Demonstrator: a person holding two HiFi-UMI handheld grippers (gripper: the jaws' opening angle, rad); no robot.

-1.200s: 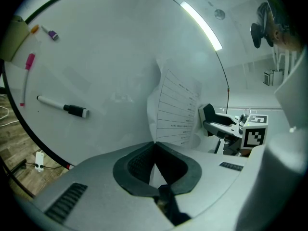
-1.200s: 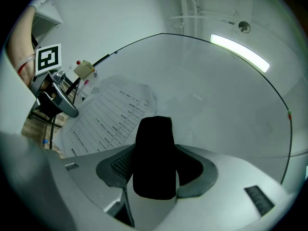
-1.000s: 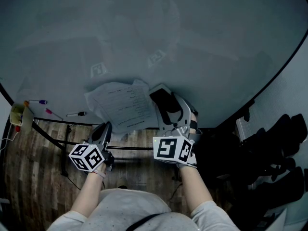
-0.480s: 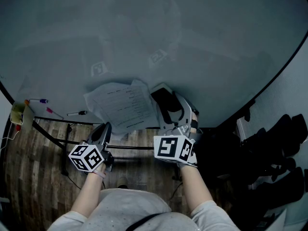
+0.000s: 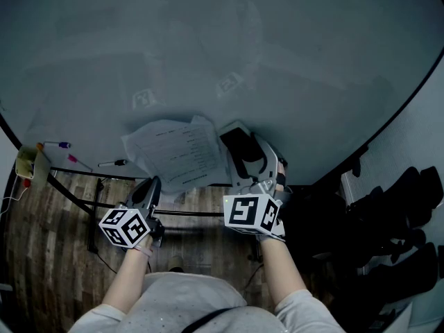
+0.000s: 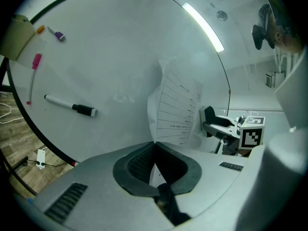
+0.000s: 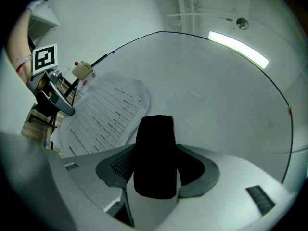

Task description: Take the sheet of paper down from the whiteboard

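Note:
A crumpled printed sheet of paper (image 5: 177, 151) lies against the whiteboard (image 5: 229, 54), low and near the middle. My left gripper (image 5: 152, 184) sits at the sheet's lower left edge. In the left gripper view the paper (image 6: 174, 110) runs down between the jaws, and the left gripper (image 6: 155, 150) is shut on it. Just right of the sheet, my right gripper (image 5: 247, 159) is shut on a black block (image 5: 238, 146) held against the board. The right gripper view shows the block (image 7: 155, 153) filling the gap of the right gripper (image 7: 155, 170), with the paper (image 7: 103, 117) to its left.
A black marker (image 6: 72, 107), a pink marker (image 6: 32, 76) and a purple-capped one (image 6: 57, 34) stick to the board at the left, near a yellow-green pad (image 6: 14, 30). Below are the board's stand bars (image 5: 76, 175) and a wooden floor (image 5: 41, 248). Dark chairs (image 5: 395, 207) stand at the right.
Almost nothing: the right gripper with the black block has crept slightly to the right; the left gripper and the sheet stay where they were.

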